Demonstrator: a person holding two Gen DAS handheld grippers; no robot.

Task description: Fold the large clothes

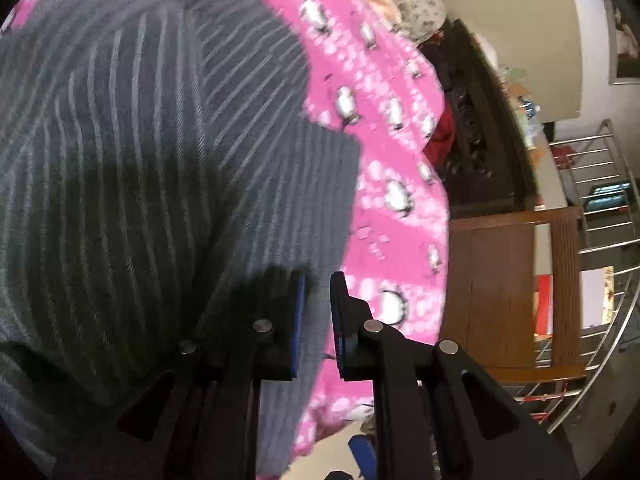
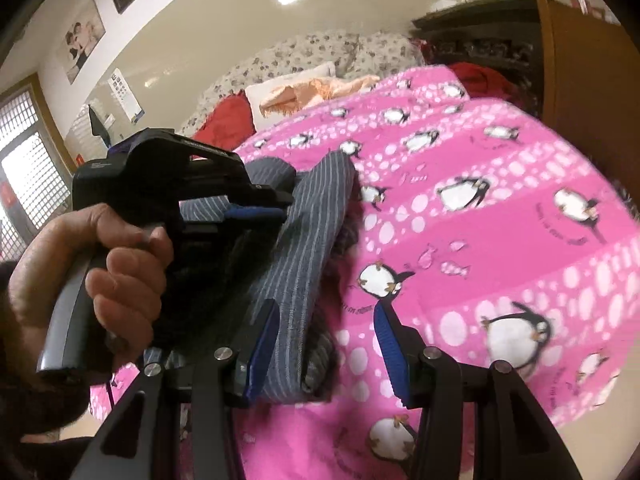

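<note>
Pink blanket (image 2: 500,216) under blurred striped garment (image 1: 152,168)

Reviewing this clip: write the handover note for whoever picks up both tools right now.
Left tool: jaws narrowly apart over the grey striped garment; whether cloth is pinched, cannot tell.
Right tool: open, nothing held, its left pad beside the garment's folded edge.
Garment lies partly folded lengthwise on the pink penguin blanket.
Left to do: finish the folds, flatten the stack.
</note>
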